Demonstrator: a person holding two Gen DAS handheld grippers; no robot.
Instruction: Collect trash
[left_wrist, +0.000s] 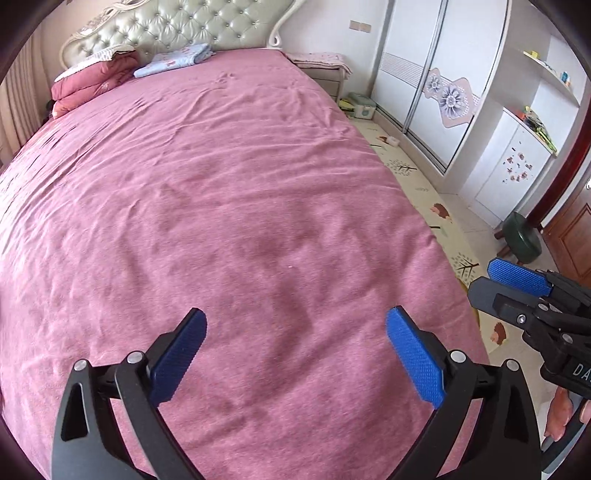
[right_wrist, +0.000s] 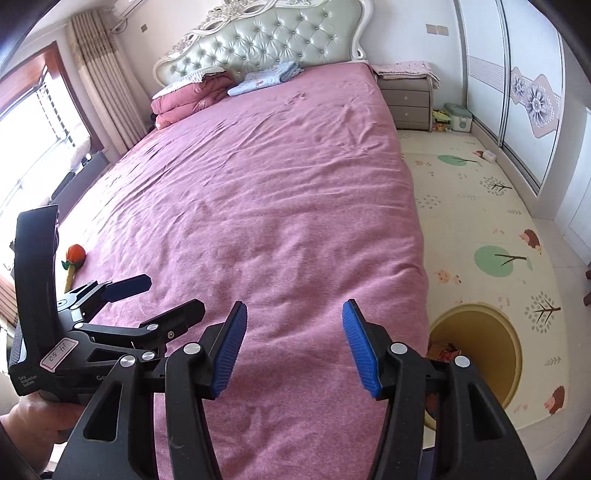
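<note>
Both grippers hover over the foot of the bed with their blue pads spread wide and nothing between them: my left gripper and my right gripper are each released and empty.

Trash sits in the yellow bin on the floor just beside the bed's right edge near its foot corner; I can make out some wrappers at its bottom, partly hidden by my right gripper's finger. On the bed's left edge lies an orange plush toy, which I'd judge is no trash at all.

My worry is picking wrongly: from here the toy could be mistaken for litter and binned. Reaching over the right edge for the bin, I could also clip its rim and tip it, or knock one gripper against the other, since they ride close together.

Wrinkled pink bedspread covers the whole mattress and could snag in a closing pad. Folded quilts rest against the tufted headboard. A patterned play mat covers the floor between bed and wardrobe, with a nightstand at the head and a green stool by the door.
</note>
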